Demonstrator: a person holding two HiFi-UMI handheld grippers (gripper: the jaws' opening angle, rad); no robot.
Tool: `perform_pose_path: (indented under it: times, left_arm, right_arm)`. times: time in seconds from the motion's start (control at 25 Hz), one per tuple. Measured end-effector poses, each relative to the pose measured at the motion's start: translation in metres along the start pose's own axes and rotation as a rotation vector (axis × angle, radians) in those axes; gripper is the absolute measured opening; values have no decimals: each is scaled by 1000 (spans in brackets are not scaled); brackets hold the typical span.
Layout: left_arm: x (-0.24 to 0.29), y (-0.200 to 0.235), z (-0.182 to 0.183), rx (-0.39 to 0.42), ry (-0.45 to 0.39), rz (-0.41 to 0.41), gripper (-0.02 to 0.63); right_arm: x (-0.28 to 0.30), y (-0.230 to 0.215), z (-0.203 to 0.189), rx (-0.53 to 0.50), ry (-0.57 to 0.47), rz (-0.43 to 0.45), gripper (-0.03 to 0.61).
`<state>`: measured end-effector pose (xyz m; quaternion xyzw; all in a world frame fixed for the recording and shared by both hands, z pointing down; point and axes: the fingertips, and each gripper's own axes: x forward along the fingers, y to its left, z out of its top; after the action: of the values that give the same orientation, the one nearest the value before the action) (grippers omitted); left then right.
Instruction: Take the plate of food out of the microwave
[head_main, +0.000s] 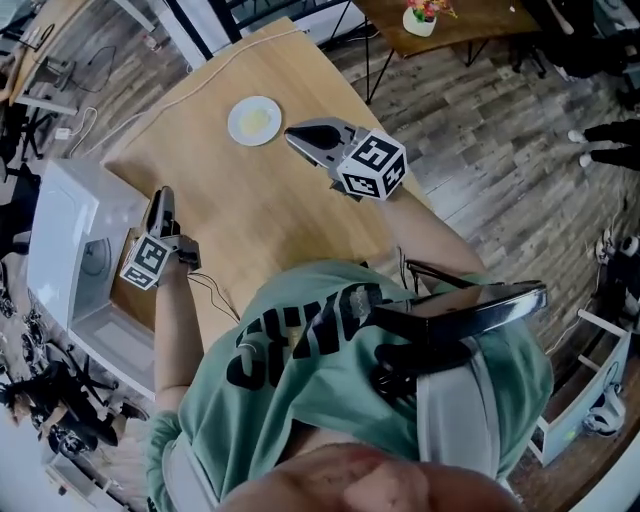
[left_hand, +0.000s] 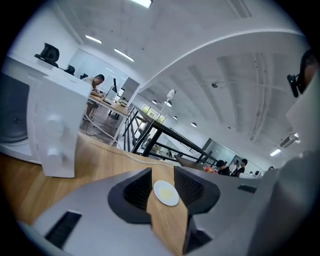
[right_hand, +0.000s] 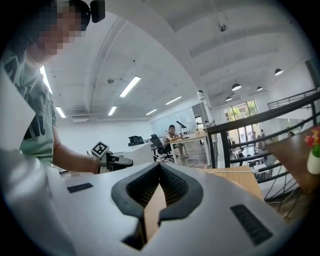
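On the wooden table (head_main: 270, 215), far from me, lies a white plate of yellow food (head_main: 254, 121). The left gripper view shows this plate (left_hand: 166, 193) well beyond the jaws. A white microwave (head_main: 60, 235) stands at the table's left end, its cavity facing my left gripper (head_main: 160, 197). That gripper (left_hand: 162, 171) hovers beside the microwave (left_hand: 55, 125), open, with nothing between its pads. My right gripper (head_main: 296, 134) hangs just right of the plate, jaw tips together and empty. From the right gripper view its tips (right_hand: 159, 167) meet, and the left gripper (right_hand: 117, 161) shows beyond.
A white cable (head_main: 225, 60) runs along the table's far edge. Behind stands a second table with a flower pot (head_main: 420, 18), also seen as a flower pot (right_hand: 314, 150) at the right. Black railings (left_hand: 145, 135) and desks with seated people lie farther off.
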<state>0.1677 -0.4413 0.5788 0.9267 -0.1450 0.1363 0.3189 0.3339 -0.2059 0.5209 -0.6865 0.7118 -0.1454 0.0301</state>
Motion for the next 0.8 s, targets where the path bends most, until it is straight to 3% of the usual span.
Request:
perform_pose_path:
  times: [0.24,0.52,0.64,0.8]
  left_arm:
    - [-95,5,23,-7,-103,-35,139]
    - [-192,16,47,79,-207,-63,7]
    - [-223,20,38,93,-199,-114,6]
    - [-251,20,-3,73,-132,-189,6]
  right_arm:
    - [34,62,27,-55,-2,92,8]
    - [68,132,55,-112,8,145,8]
    - [75,166,58,-112,10,143,8]
    - [68,199,48,-83,25,105,6]
